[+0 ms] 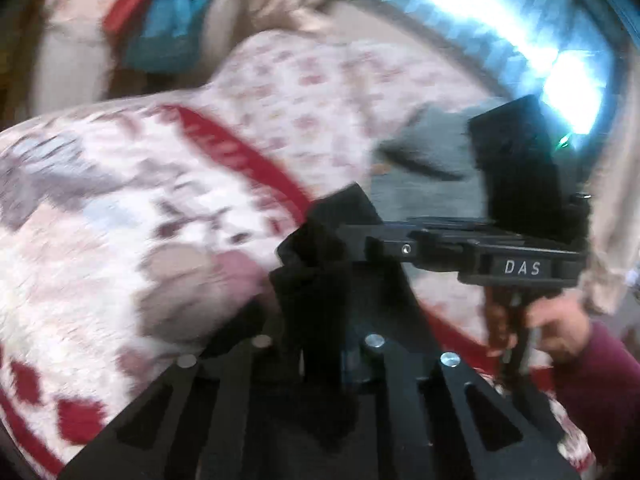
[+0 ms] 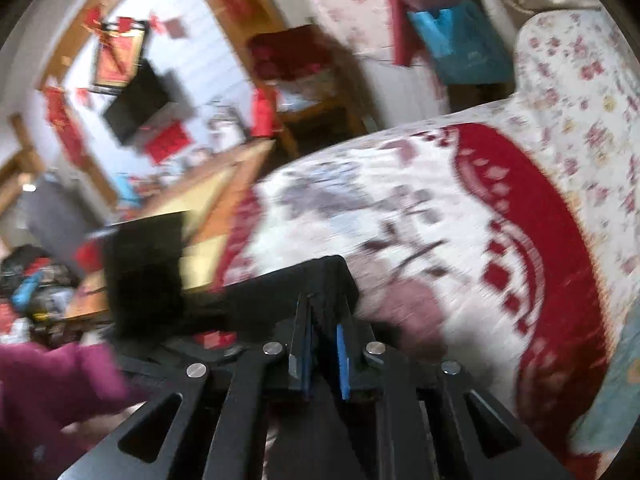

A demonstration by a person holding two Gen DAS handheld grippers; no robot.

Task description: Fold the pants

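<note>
In my left wrist view the left gripper [image 1: 320, 240] is clamped on black fabric, the pants [image 1: 316, 280], at the lower centre of the frame. The cloth is dark, soft and bunched; I cannot tell its long axis. The right gripper [image 1: 516, 216] shows at the right. In the right wrist view the right gripper [image 2: 324, 304] is also closed on the black pants [image 2: 276, 292], at the lower centre. Behind lies a bed [image 2: 460, 208] with a fuzzy red and white blanket.
</note>
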